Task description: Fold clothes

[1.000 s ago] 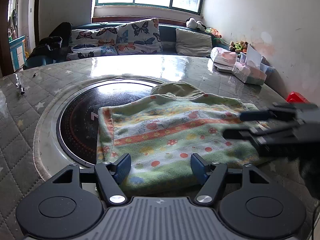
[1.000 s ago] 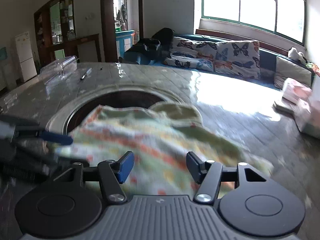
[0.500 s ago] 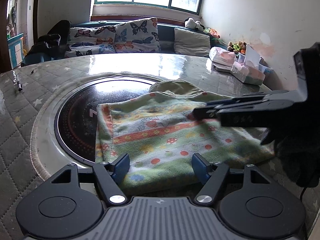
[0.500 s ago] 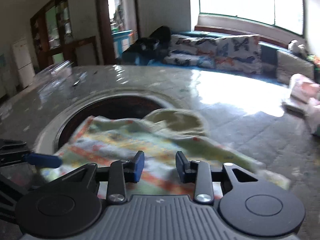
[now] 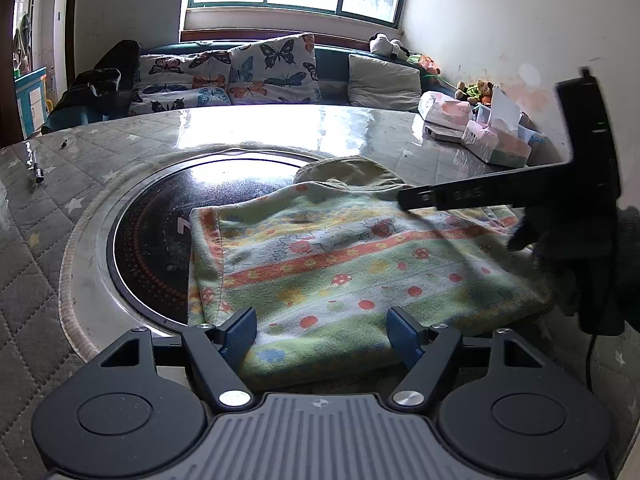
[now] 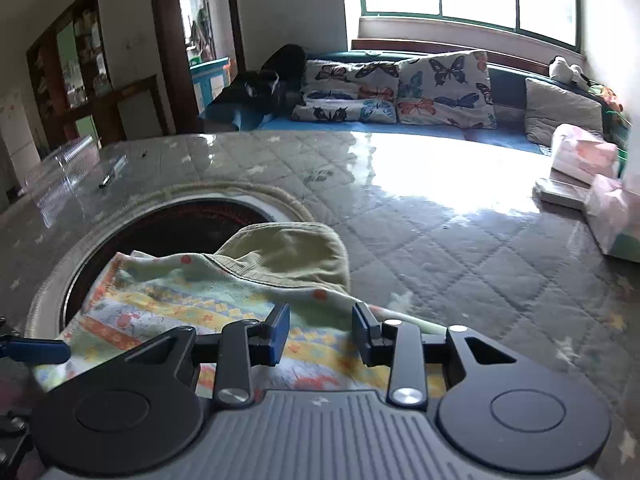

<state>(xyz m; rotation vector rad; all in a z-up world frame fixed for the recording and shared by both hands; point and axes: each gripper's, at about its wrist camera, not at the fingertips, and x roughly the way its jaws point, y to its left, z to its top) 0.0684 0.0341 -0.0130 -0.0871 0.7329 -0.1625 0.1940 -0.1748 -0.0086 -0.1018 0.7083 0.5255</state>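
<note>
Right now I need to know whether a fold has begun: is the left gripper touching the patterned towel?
Cannot tell. In the left wrist view the left gripper stands open over the patterned towel edge; no gap or contact shows.

The patterned cloth [image 5: 360, 264] covers most of the olive-green garment [image 5: 352, 172], so only a rounded hump shows behind it, and its own near edge runs under the left gripper [image 5: 322, 330]. In the left wrist view the right gripper [image 5: 416, 198] is blurred and edge-on, hiding its jaws. In the right wrist view the picture's edge cuts the cloth's left end and the pink packets [image 6: 580, 154].
</note>
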